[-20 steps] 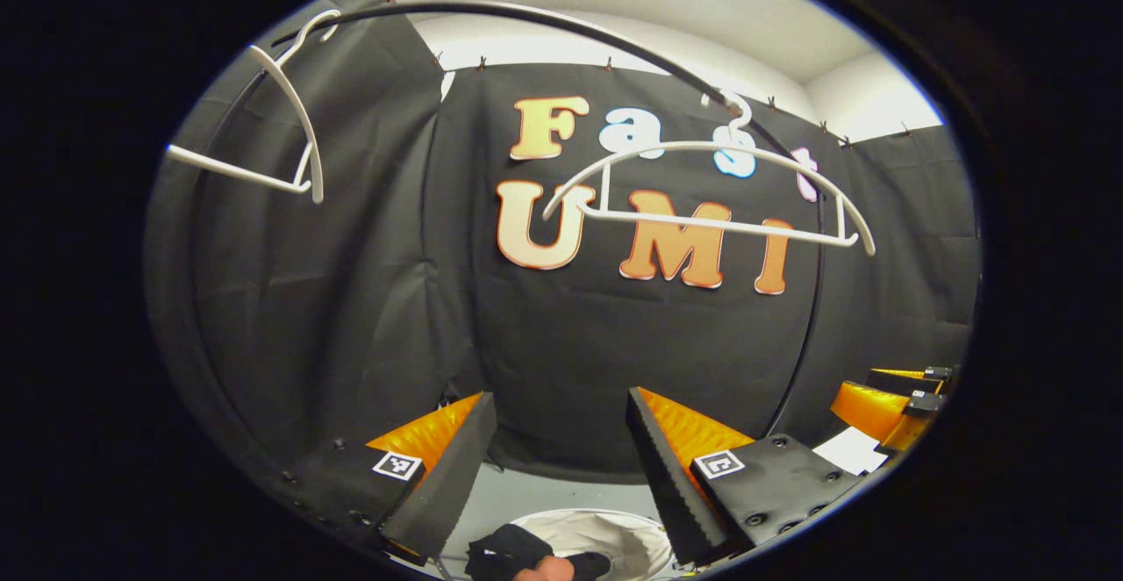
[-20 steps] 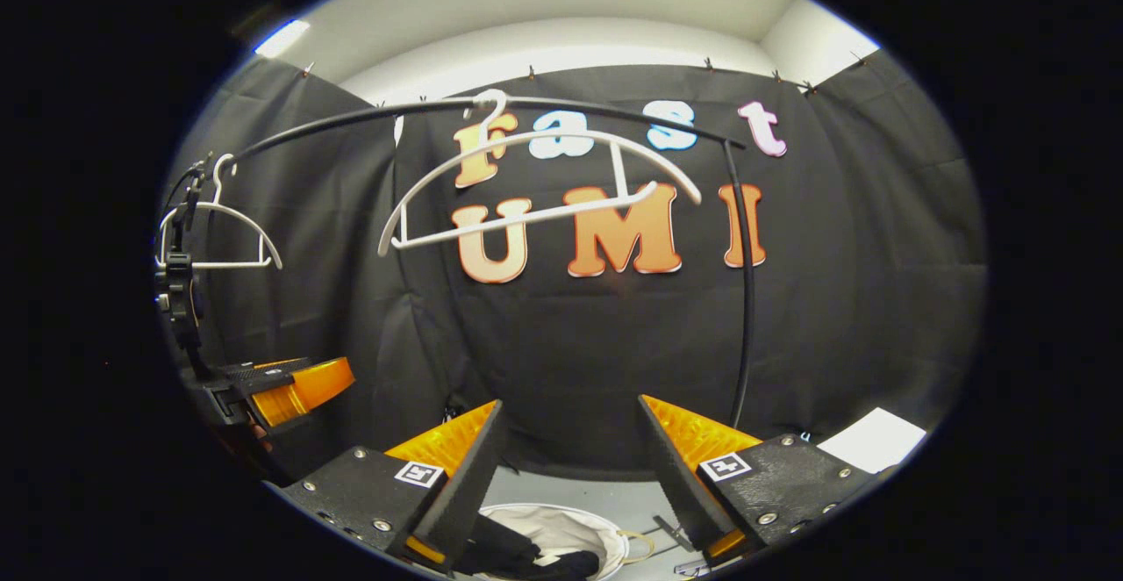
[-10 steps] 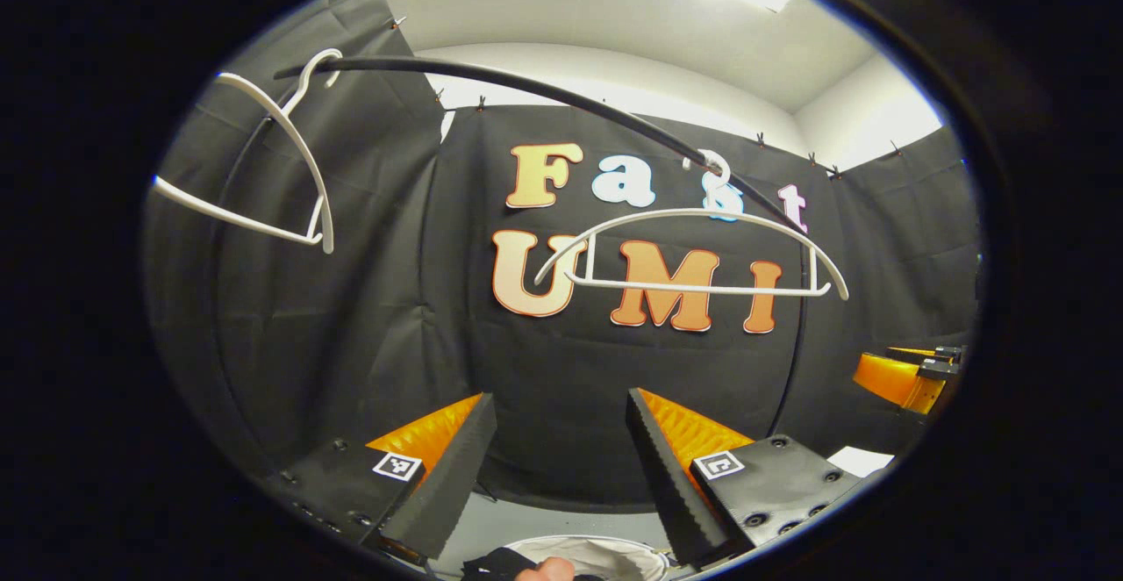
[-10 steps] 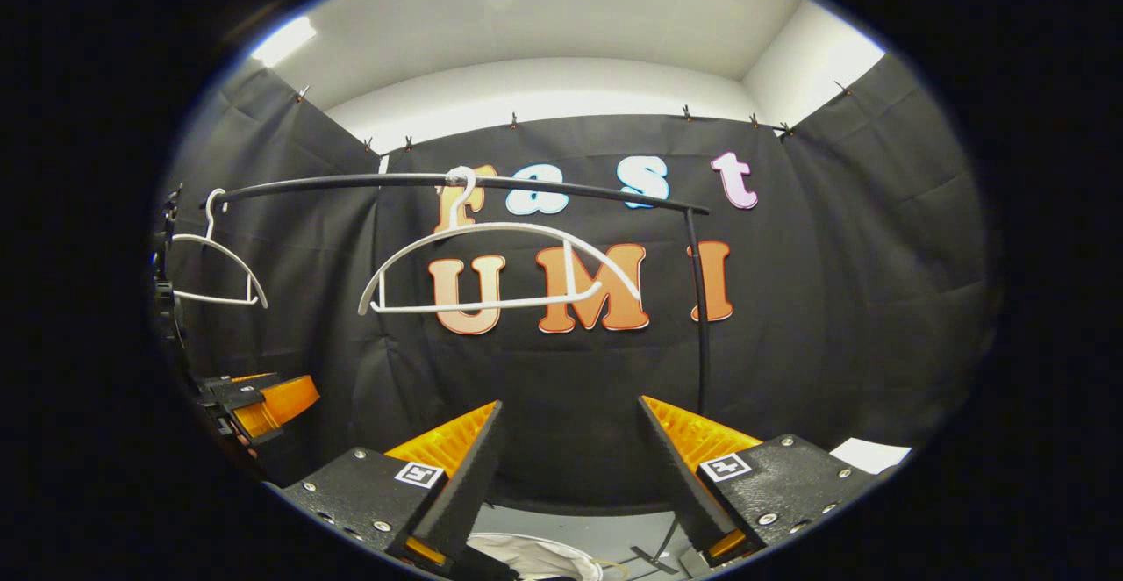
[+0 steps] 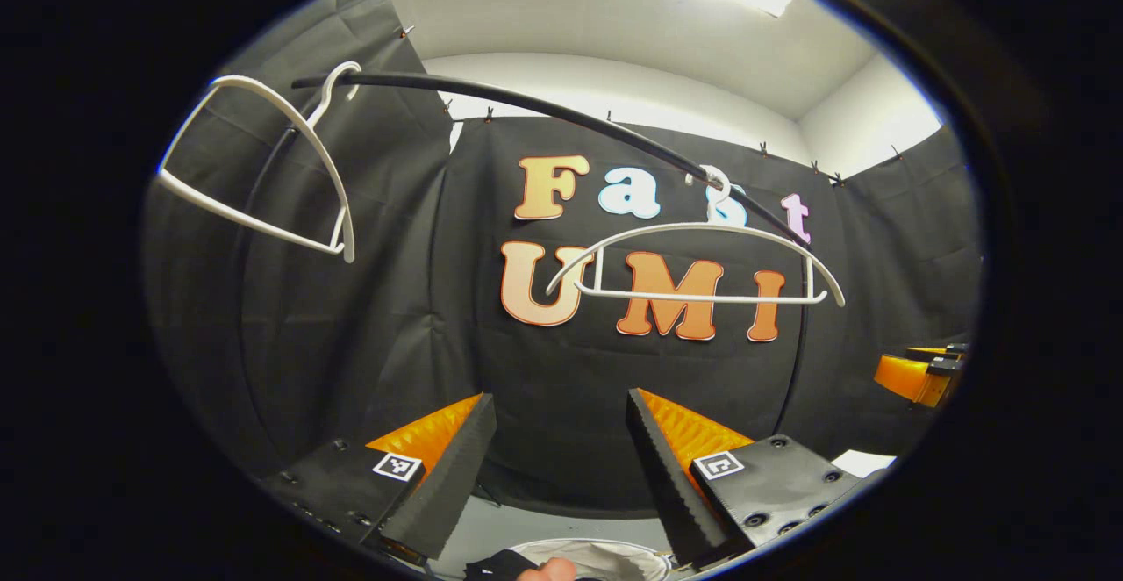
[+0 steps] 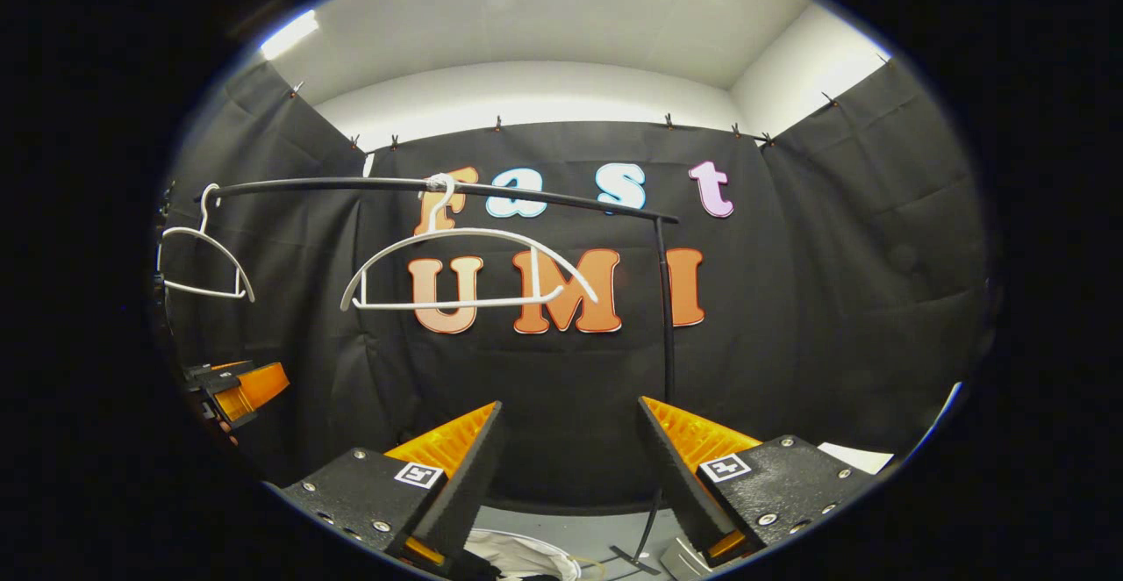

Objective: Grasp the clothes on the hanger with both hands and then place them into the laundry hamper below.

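Two bare white hangers hang from a black rail (image 5: 544,107): one hanger (image 5: 693,261) ahead, another (image 5: 263,168) at the upper left. In the right gripper view the same hangers show at centre (image 6: 465,265) and far left (image 6: 206,256). My left gripper (image 5: 557,458) is open and holds nothing. My right gripper (image 6: 570,467) is open too, with nothing between its fingers. Below, a white laundry hamper (image 5: 605,555) peeks in at the bottom edge with dark clothes (image 5: 491,568) in it. The hamper's rim (image 6: 526,559) sits under my right gripper.
The other gripper shows at the right edge (image 5: 921,375) of the left gripper view and at the left edge (image 6: 232,388) of the right gripper view. The rail's black upright post (image 6: 665,309) stands ahead. A fingertip (image 5: 548,570) shows at the bottom. Grey floor lies below.
Both grippers have tilted upward and pulled back: the hangers and rail sit lower in both views, and the hamper with the dark clothes has slid almost out at the bottom.
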Available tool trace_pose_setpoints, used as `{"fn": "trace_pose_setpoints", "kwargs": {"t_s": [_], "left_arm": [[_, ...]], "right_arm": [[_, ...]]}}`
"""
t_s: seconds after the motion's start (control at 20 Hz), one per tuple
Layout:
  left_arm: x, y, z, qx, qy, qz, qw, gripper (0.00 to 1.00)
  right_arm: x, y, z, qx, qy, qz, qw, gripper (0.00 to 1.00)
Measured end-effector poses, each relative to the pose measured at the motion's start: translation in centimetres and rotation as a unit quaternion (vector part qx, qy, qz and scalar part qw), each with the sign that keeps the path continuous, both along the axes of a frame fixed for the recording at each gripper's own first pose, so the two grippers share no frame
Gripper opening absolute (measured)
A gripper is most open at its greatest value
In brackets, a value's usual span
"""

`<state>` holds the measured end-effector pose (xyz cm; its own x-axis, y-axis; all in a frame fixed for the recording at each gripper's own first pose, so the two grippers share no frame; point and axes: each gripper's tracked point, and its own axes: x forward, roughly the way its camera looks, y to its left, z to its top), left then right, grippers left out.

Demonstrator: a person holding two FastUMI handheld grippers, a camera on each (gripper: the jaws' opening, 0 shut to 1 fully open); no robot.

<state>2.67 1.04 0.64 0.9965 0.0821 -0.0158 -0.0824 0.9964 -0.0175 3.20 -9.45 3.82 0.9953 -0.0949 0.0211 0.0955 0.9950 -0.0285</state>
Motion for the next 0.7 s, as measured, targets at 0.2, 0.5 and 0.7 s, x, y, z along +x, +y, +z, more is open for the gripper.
{"fn": "trace_pose_setpoints", "kwargs": {"t_s": [0.2, 0.5, 0.7], "left_arm": [[-0.3, -0.1, 0.2, 0.005, -0.003, 0.002, 1.000, 0.96], [-0.8, -0.4, 0.4, 0.004, -0.007, -0.001, 1.000, 0.93], [-1.7, 0.3, 0.1, -0.007, -0.004, 0.001, 1.000, 0.97]], "right_arm": [[-0.4, 0.4, 0.2, -0.002, -0.004, 0.002, 1.000, 0.90], [-0.9, 1.6, -0.1, -0.004, -0.003, 0.014, 1.000, 0.90], [-1.1, 1.7, -0.3, -0.005, 0.001, 0.014, 1.000, 0.90]]}}
